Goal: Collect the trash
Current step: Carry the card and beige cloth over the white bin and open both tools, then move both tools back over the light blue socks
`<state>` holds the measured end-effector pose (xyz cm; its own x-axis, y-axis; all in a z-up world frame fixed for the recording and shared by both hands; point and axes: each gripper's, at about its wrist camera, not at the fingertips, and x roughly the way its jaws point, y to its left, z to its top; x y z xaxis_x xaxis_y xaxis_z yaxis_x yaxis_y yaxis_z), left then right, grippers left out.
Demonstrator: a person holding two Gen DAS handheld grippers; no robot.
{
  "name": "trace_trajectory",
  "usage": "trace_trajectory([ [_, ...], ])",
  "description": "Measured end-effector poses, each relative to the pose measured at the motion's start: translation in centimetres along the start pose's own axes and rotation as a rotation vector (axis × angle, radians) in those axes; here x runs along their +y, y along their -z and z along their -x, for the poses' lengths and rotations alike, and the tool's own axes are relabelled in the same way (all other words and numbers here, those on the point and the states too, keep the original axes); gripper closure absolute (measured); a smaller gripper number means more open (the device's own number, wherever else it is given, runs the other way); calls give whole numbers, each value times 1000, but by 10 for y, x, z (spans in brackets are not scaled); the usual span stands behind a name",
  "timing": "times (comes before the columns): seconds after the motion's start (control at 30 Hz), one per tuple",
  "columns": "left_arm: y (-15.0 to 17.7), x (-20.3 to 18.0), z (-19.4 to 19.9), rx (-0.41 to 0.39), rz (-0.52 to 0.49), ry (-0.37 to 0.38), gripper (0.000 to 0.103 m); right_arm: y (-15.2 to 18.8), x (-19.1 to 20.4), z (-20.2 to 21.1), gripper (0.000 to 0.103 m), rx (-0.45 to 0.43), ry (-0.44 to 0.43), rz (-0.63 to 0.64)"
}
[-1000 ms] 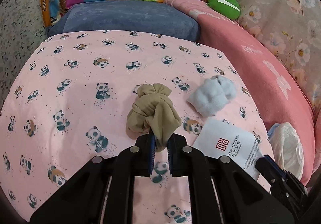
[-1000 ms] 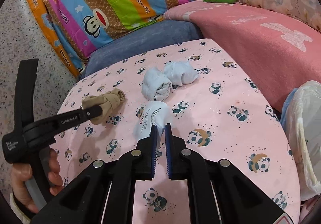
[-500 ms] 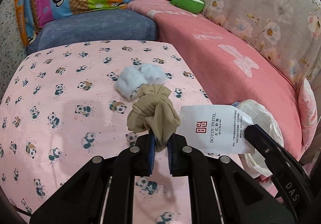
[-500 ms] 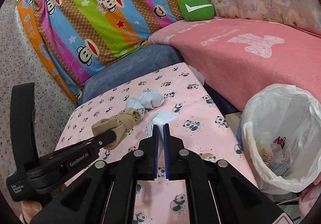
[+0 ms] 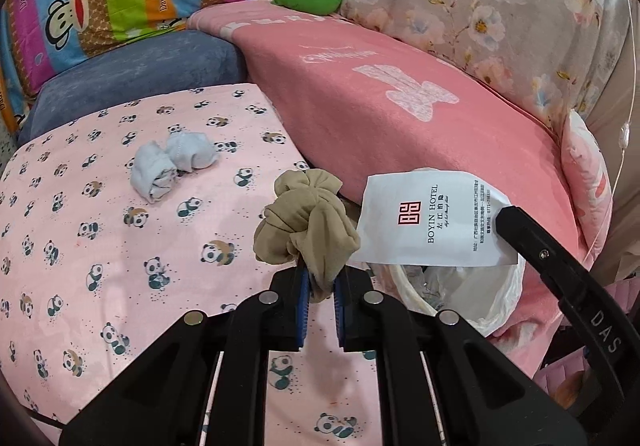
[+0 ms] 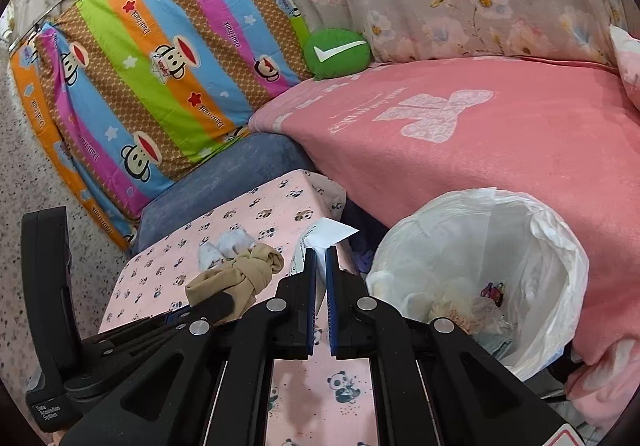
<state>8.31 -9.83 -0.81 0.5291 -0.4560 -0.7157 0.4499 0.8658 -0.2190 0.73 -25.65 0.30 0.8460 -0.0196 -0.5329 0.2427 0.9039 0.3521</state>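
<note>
Left wrist view: looks forward along the left gripper (image 5: pixel 319 284), close above the panda-print cloth (image 5: pixel 100 246), facing the pink blanket (image 5: pixel 400 118).
Right wrist view: looks along the right gripper (image 6: pixel 320 266) from higher, facing the striped monkey cloth (image 6: pixel 160 78).
Shared: tan knotted cloth (image 5: pixel 306 222) (image 6: pixel 240 276), white hotel packet (image 5: pixel 432 218) (image 6: pixel 330 234), bin bag (image 5: pixel 496 294) (image 6: pixel 560 266), light-blue socks (image 5: pixel 172 162) (image 6: pixel 226 246).

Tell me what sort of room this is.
Probably a bedroom or home sitting corner: a pink blanket over a couch or bed, a cartoon monkey quilt behind, and a lined trash bin beside the panda-print table.
</note>
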Motion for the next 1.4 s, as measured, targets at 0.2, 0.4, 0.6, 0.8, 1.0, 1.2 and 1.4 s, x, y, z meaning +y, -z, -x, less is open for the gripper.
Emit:
trace_trajectory([
  [0.2, 0, -36, -11, 23, -49, 41, 93, -4, -32, 12, 98, -23, 43, -36],
  [0.4, 1, -69, -21, 44, -96, 87, 93, -5, -66, 22, 98, -40, 85, -81],
  [0.6, 2, -99, -31, 63, -138, 128, 93, -5, -90, 28, 98, -49, 119, -116],
  [0.8, 5, -119, -41, 78, -162, 148, 90, -4, -109, 29, 98, -49, 137, -145],
  [1.0, 3, -120, -43, 63, -135, 122, 55, -3, -115, 20, 90, -12, 132, -151],
  [1.2, 3, -111, -43, 60, -129, 86, 55, -2, -112, 17, 81, -6, 128, -150],
  [1.4, 3, -98, -42, 59, -108, 62, 54, -3, -103, 16, 74, -4, 125, -121],
])
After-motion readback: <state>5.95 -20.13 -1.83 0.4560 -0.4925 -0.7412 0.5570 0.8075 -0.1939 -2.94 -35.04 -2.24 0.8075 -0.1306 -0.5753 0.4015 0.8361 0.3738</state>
